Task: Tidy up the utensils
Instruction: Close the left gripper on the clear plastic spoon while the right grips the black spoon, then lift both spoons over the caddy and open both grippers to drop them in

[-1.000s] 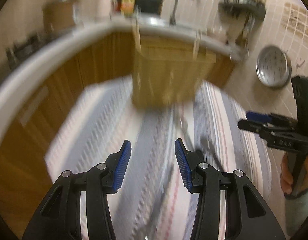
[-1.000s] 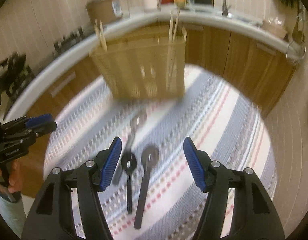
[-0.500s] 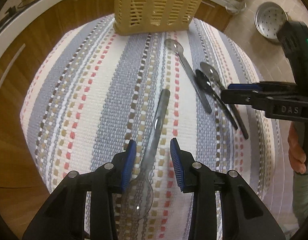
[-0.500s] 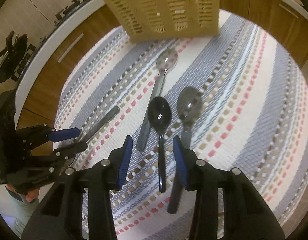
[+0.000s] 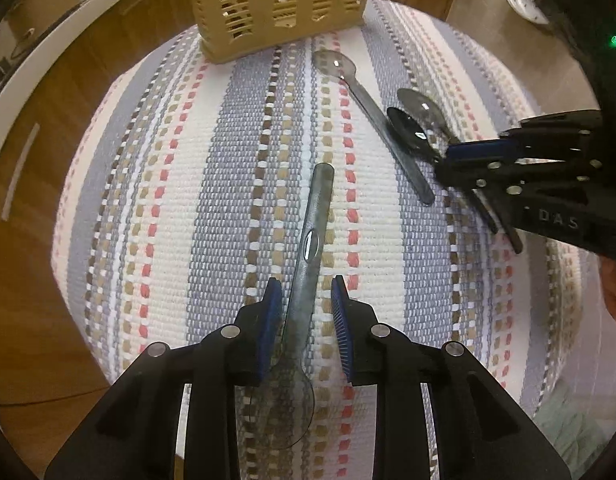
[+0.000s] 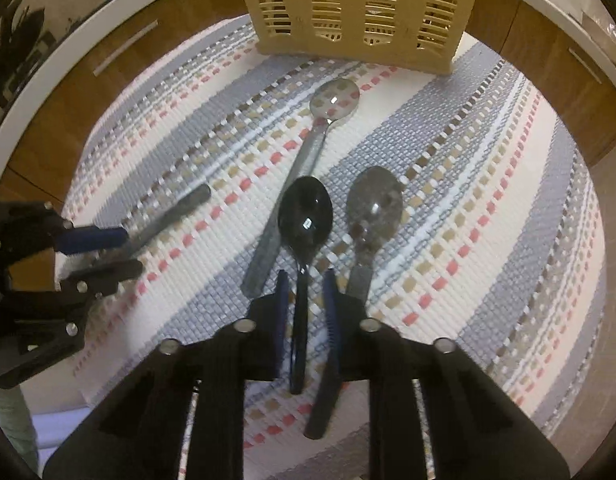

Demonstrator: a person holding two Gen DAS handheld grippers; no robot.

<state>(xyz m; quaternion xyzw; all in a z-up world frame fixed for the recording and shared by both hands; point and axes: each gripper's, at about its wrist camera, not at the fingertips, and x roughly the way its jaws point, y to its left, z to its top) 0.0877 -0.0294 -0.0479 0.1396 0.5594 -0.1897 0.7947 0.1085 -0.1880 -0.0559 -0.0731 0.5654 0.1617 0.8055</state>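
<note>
Four spoons are laid out on the striped woven mat (image 5: 212, 184), and both grippers are going for one each. The left gripper (image 5: 306, 334) has its jaws part open, straddling the neck of the clear smoky plastic spoon (image 5: 314, 220), which lies flat with its bowl under the gripper and its handle pointing toward the beige slotted plastic utensil basket (image 5: 276, 4) at the far edge of the mat. There's a small gap on both sides, so nothing is pinched yet.

Over on the right, the right gripper (image 6: 306, 312) is doing the same thing to the glossy black spoon (image 6: 305, 216): jaws narrowed to a slim gap around the handle, pads close but I wouldn't say they're touching. That spoon sits between the long clear spoon with a grey handle (image 6: 308, 148) on one side and the mottled grey spoon (image 6: 372, 208) on the other, all three tight together, handles nearly brushing.

So I'd call this the grab step, right before the squeeze. Next move is probably just closing both sets of jaws firmly, then lifting straight up. The right one needs care, because its outer finger is just beside the mottled spoon's handle and could drag it along. After that, tip them into the basket.
</note>
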